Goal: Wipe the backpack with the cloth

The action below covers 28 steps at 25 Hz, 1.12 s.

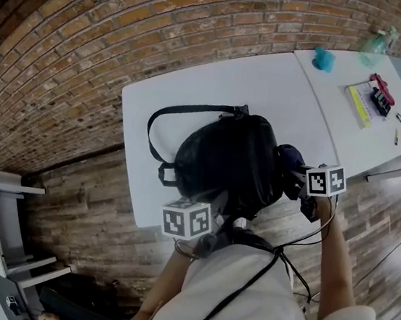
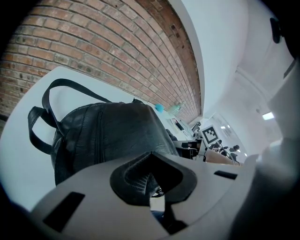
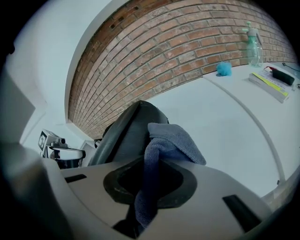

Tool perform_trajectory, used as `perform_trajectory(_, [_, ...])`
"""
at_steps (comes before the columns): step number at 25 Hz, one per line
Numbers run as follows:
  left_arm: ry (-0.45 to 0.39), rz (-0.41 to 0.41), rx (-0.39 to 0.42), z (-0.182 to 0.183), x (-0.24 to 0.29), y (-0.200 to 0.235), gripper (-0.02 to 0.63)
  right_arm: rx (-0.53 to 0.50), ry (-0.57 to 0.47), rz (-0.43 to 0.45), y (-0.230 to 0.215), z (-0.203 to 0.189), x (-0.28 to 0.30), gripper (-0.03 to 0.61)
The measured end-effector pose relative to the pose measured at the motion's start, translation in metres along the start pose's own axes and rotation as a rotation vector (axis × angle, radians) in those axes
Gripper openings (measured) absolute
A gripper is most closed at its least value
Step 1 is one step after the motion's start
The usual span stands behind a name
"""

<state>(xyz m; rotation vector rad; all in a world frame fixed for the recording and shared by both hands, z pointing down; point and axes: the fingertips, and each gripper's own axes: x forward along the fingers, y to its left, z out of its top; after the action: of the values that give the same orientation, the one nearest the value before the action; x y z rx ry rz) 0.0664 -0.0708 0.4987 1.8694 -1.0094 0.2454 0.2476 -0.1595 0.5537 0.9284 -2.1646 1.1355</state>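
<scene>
White table [image 1: 269, 84] bears one backpack [image 1: 230, 159]; right tongs [image 3: 146, 187] pinch one cloth [image 3: 174, 139], left tongs [image 2: 152, 183] seemingly clamp the backpack.

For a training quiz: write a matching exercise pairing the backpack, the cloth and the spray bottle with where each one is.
1 backpack
2 cloth
3 bottle

A on the far table, by the brick wall
B on the near table
C clamped in the right claw

Pairs: 1-B, 2-C, 3-A
</scene>
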Motion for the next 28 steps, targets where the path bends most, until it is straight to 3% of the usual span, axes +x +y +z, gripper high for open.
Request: perform_trajectory(28, [0.012, -0.013, 0.004, -0.006, 0.004, -0.006, 0.005, 0.126, -0.009, 0.053, 0.017, -0.066, -0.027, 0.055])
